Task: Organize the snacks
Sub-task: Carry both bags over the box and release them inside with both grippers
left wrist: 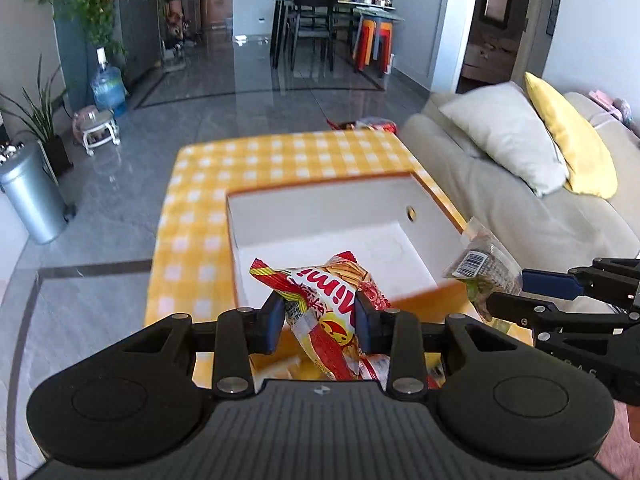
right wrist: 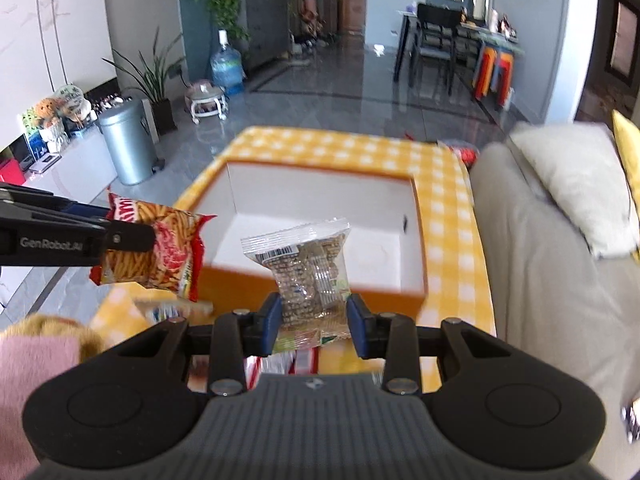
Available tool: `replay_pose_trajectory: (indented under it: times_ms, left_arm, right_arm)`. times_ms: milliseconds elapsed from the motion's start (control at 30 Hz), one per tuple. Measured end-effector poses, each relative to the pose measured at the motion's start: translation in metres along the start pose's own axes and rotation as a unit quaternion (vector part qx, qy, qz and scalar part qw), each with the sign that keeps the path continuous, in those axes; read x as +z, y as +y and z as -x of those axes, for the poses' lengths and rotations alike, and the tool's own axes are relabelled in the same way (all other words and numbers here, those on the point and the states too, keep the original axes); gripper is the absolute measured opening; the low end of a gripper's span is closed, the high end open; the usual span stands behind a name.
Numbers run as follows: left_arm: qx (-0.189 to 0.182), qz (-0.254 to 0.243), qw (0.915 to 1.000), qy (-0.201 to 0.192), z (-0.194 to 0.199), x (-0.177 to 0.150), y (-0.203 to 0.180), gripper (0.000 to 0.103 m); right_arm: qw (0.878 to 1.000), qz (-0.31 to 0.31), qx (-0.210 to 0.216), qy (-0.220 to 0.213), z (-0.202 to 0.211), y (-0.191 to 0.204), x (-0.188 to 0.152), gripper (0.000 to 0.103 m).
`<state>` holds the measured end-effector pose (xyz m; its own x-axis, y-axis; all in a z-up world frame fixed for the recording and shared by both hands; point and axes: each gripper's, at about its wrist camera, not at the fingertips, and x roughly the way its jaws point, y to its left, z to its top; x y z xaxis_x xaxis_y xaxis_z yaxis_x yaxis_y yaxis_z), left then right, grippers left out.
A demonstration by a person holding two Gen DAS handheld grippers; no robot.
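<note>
**Both grippers loaded, above near edge of box**

Left gripper point(left wrist: 320, 322): jaws pinched on a red-and-yellow snack packet point(left wrist: 326, 300), crinkled glossy foil, held in the air just short of the box. Right gripper point(right wrist: 313, 322): jaws pinched on a clear snack bag point(right wrist: 306, 266) showing brown pieces and a barcode, also in the air at the box's near rim. Box point(left wrist: 312, 210): square, orange outside, white inside, sitting on a table point(left wrist: 280, 156) with yellow-and-white checked cloth. Beyond: beige sofa point(left wrist: 520, 208) with cushions on the right, glossy grey floor point(left wrist: 240, 80), metal bin point(right wrist: 128, 148), dining table and chairs far back.
</note>
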<state>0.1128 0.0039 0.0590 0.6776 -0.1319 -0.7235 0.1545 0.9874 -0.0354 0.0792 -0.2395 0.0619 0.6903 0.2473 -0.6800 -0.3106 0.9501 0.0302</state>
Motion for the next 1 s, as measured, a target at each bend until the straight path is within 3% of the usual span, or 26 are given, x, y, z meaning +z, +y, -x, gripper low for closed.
replay_pose_trajectory:
  times_ms: [267, 433, 667, 1000]
  left_arm:
    - [0.036, -0.027, 0.9990, 0.001, -0.035, 0.035, 0.012, 0.040]
    - [0.041, -0.062, 0.9971, 0.017, -0.063, 0.049, 0.012, 0.040]
    - [0.032, -0.085, 0.9937, 0.066, -0.111, 0.057, 0.019, 0.040]
    - [0.025, -0.137, 0.9812, 0.134, -0.162, 0.050, 0.013, 0.040]
  right_arm:
    - [0.999, 0.035, -0.003, -0.013, -0.040, 0.019, 0.050, 0.033]
    - [0.999, 0.038, -0.001, 0.007, -0.078, 0.016, 0.074, 0.033]
    - [0.996, 0.020, 0.008, 0.086, -0.149, 0.007, 0.092, 0.033]
    - [0.981, -0.015, 0.041, 0.189, -0.220, -0.010, 0.078, 0.033]
